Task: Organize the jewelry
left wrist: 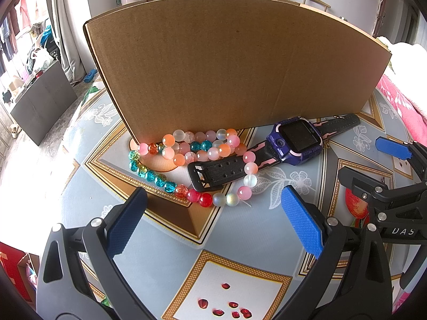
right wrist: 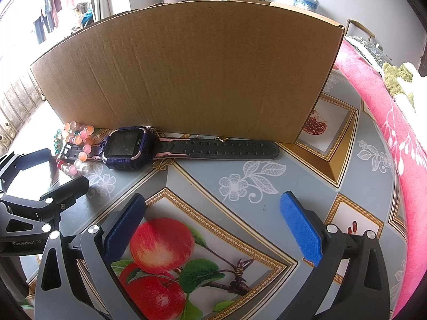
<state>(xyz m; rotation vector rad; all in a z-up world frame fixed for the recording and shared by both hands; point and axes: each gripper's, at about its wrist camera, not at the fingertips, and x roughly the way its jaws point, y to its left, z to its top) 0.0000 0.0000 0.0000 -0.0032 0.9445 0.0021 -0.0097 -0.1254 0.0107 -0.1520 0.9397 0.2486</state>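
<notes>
cardboard box [left wrist: 234, 64]: inside hidden | watch [left wrist: 297, 138], bead bracelets [left wrist: 192, 154]: tablecloth, outside | both grippers' fingers apart, empty

Box [left wrist: 234, 61]: stands on table [left wrist: 240, 240], behind everything.
Beads [left wrist: 192, 160]: before box, at its left end.
Watch [left wrist: 296, 138]: right of beads, strap overlapping them.

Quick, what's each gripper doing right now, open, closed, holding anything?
Left gripper: open, holding nothing, facing the bead bracelets.
Right gripper: open, holding nothing, above the tablecloth.
</notes>
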